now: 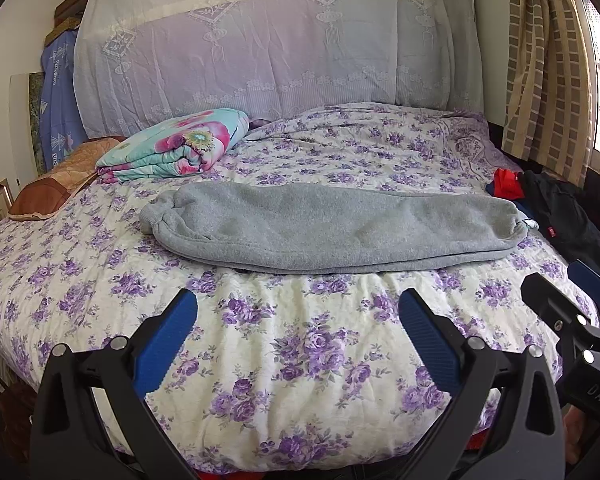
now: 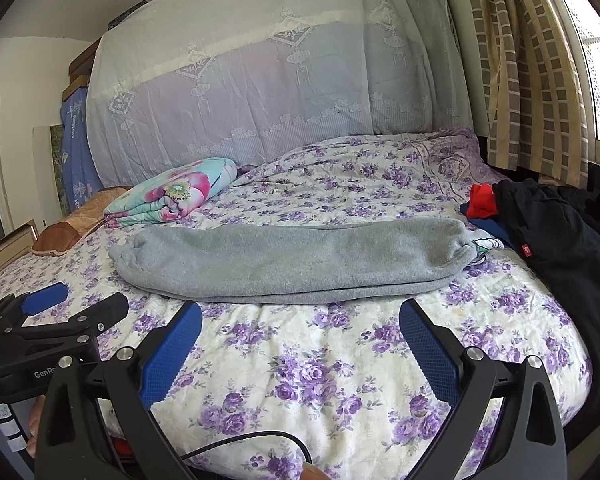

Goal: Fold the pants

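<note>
a: pants [image 1: 332,228] lie across the middle of the bed [image 1: 308,352], grey fleece, folded lengthwise into one long band. cuffs point left, waist end points right.

b: flat on the quilt?

a: yes, layered edges show along the near side. in the right wrist view the pants [image 2: 296,260] sit the same way, just beyond the tongs.

b: how are the left tongs [image 1: 298,334]?

a: spread wide, blue pads well apart, nothing between them but the flowered quilt. they hover near the bed's near edge, short of the pants.

b: and the right tongs [image 2: 300,340]?

a: also wide open and empty, above the near part of the bed. each pair shows at the side of the other's view: right tongs [image 1: 568,296] at the right edge, left tongs [image 2: 72,304] at the left edge.

b: what else is on the bed?

a: a folded floral blanket [image 1: 180,146] at the far left, with a brown pillow [image 1: 60,184] beside it. at the right there is a dark garment [image 1: 568,216] with a small red tag, and something red [image 1: 508,182] just beyond it. the waist end lies near that pile; i cannot tell if they touch.

b: behind the bed?

a: a pale lace cloth [image 1: 260,48] hangs over the far side, and a checked curtain [image 1: 544,64] hangs at the far right by the window.
</note>
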